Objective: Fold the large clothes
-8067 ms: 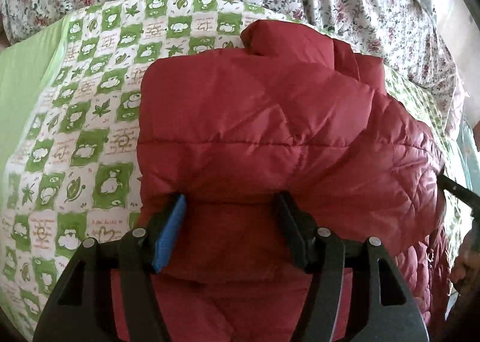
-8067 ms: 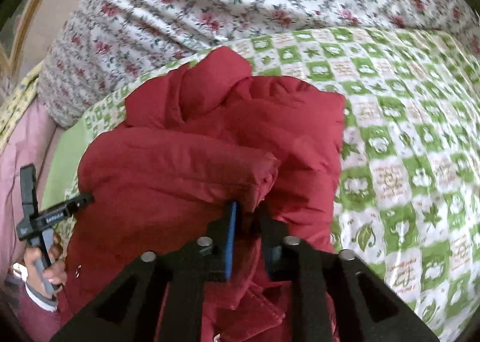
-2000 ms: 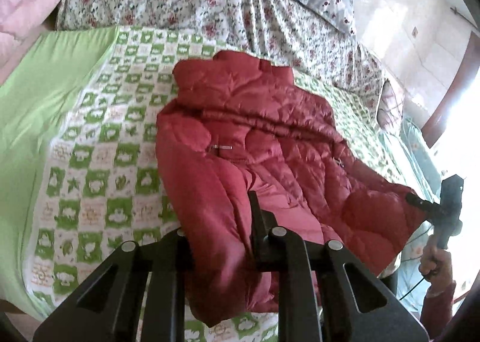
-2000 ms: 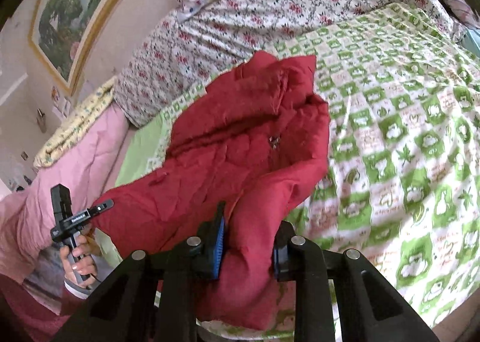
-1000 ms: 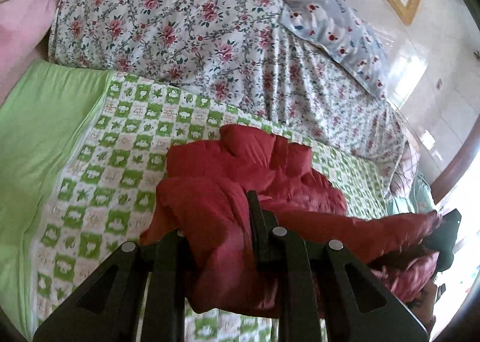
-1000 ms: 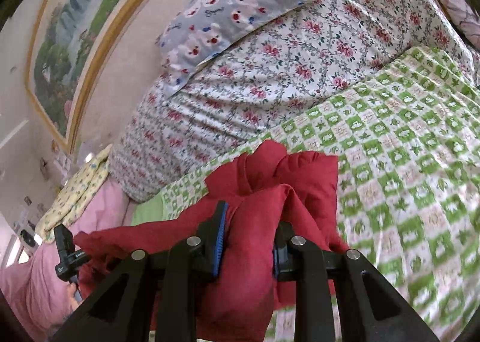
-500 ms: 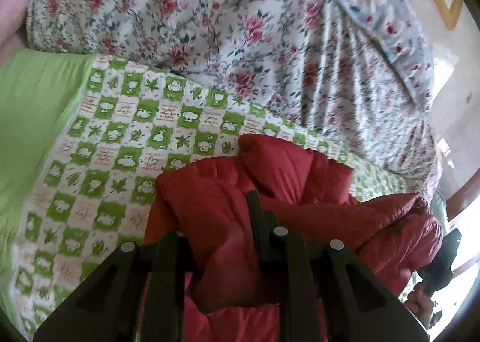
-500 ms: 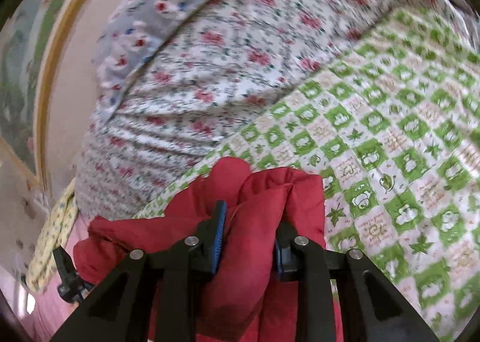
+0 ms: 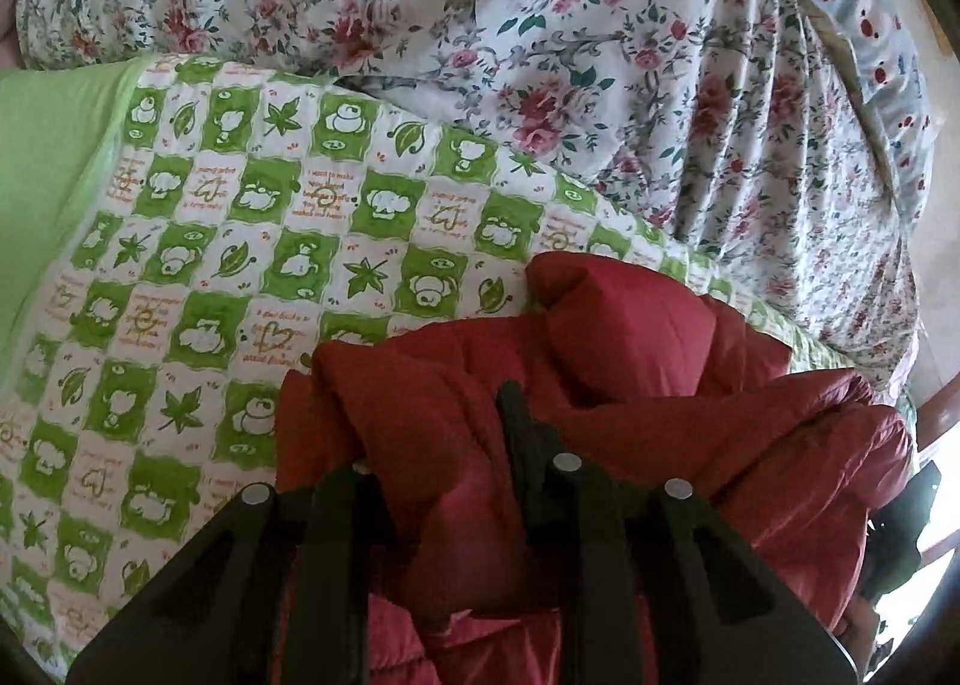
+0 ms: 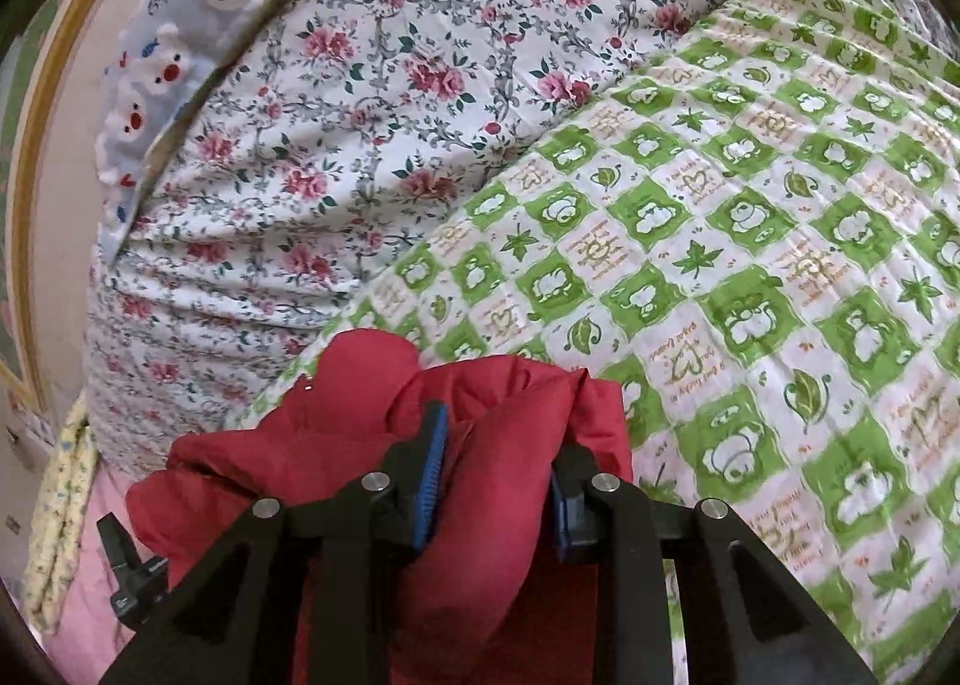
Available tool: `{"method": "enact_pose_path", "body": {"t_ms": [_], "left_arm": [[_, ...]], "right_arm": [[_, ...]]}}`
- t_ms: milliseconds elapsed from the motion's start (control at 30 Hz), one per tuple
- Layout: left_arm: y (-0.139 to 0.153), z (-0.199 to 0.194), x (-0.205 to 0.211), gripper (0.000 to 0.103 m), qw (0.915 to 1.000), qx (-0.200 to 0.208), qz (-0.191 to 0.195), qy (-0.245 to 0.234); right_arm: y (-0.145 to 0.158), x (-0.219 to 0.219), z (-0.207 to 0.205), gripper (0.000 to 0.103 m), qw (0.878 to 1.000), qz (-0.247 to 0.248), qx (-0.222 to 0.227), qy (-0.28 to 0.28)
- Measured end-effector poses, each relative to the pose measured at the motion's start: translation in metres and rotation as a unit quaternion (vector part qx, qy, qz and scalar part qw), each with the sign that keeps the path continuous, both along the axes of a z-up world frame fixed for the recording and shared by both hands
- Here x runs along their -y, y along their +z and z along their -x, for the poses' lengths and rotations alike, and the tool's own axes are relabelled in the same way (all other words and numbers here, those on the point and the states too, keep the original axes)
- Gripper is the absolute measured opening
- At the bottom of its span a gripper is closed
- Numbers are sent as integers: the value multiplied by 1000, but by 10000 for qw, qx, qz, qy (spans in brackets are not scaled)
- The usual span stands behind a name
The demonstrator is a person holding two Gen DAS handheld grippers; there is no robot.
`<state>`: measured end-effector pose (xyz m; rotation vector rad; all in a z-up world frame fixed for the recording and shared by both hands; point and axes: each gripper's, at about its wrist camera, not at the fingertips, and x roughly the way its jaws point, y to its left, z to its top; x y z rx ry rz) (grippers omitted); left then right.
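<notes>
A red puffer jacket (image 9: 630,337) lies bunched on the green-checked bedspread (image 9: 240,241), its collar toward the floral bedding. My left gripper (image 9: 438,427) holds a thick fold of it; the jaws are opening slightly with fabric still pressed between them, and the left finger is mostly buried in cloth. In the right wrist view the red jacket (image 10: 360,385) fills the gap of my right gripper (image 10: 498,433), whose blue pads clamp another fold close above the bedspread (image 10: 750,265). The left gripper (image 10: 132,571) shows at the lower left edge.
A bulky floral duvet (image 9: 540,54) rises just behind the jacket, also seen as the floral duvet (image 10: 390,114). A blue-grey pillow (image 10: 168,42) leans on the wall. Plain green sheet (image 9: 48,156) lies left; pink bedding (image 10: 78,595) sits beyond the bed's edge.
Both grippers have carried their folds of the jacket forward and down toward the collar end. The bed and floral duvet now look much closer, and the jacket is doubled over itself.
</notes>
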<state>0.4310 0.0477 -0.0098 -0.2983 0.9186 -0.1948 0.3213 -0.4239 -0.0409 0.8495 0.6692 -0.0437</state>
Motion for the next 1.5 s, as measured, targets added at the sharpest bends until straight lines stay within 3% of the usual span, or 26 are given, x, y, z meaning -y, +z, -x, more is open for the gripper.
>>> {"method": "enact_pose_path", "body": {"t_ms": [200,367,567,700,833,967,1067,1200,1233,1333,1400,1500], "left_arm": [[3,-13,4,21,9999,-84,-115,-45],[24,7,-1,28,9987,184,-380,-279],[68,70,-10,47,9936,895,-615,-304],[87,107,-4,49,9880,1287,-618,-582],[64,116,38,49,9803,1073,-1083,-1256],[23,109,66,49,9701,715,-1747,-1522],[-1,100,72,49,9640,661,-2217,-1311],[-12,82,73,50,9652,535,-2361,-988],[-13,80,74,50,9639,539,-2425,-960],[-16,78,77,51,9612,566,-2550,-882],[-19,75,77,52,9612,558,-2570,-830],[-20,72,76,52,9625,518,-2556,-750]], "right_arm": [[-13,4,-14,28,9998,-13,-85,-171],[-17,6,-19,28,9997,-29,-111,-233],[-20,6,-20,28,9996,-25,-94,-279],[-21,7,-22,28,9994,-1,-113,-317],[-16,4,-22,31,9993,132,-105,-340],[-5,3,-22,33,9992,275,-94,-268],[4,5,-21,39,9996,223,-27,-175],[34,6,2,63,9989,66,434,-149],[45,4,13,69,9980,178,580,-197],[73,-15,38,73,9927,719,962,-71],[82,-42,42,77,9868,1200,1016,376],[73,-96,26,78,9679,2000,638,1382]]}}
